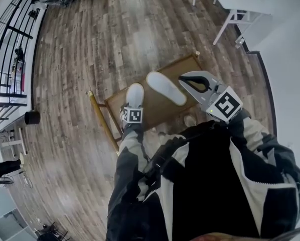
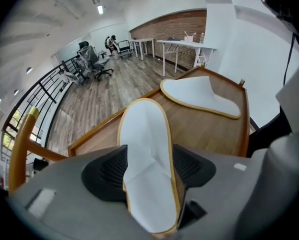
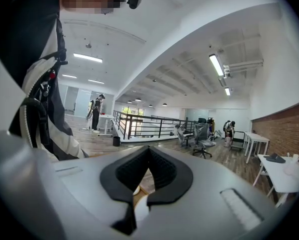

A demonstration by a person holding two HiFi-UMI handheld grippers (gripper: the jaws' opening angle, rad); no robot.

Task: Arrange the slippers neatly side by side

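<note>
The work looks partly done. Both flat white slippers with tan-edged soles lie on the low wooden table with a raised rim, but they are not yet a pair. The nearer slipper points away from the person, while the farther slipper lies aslant beyond it and to its right, well apart from it. What seems left is to turn one to match the other and bring the two close, toes level.

The left gripper points steeply down over the nearer slipper with its jaws spread wide. The slipper rests on the table between the black ribbed pads and appears flanked rather than squeezed. The right gripper hangs roughly level above the table's right end, its jaws closed tip to tip with nothing in them.

Some things stay uncertain. The nearer slipper's heel end runs under the left gripper's body and is cut off, so whether the pads brush its edges cannot be settled. In the head view the marker cube covers the left gripper's jaws, and the person's jacket hides the table's near side.
</note>
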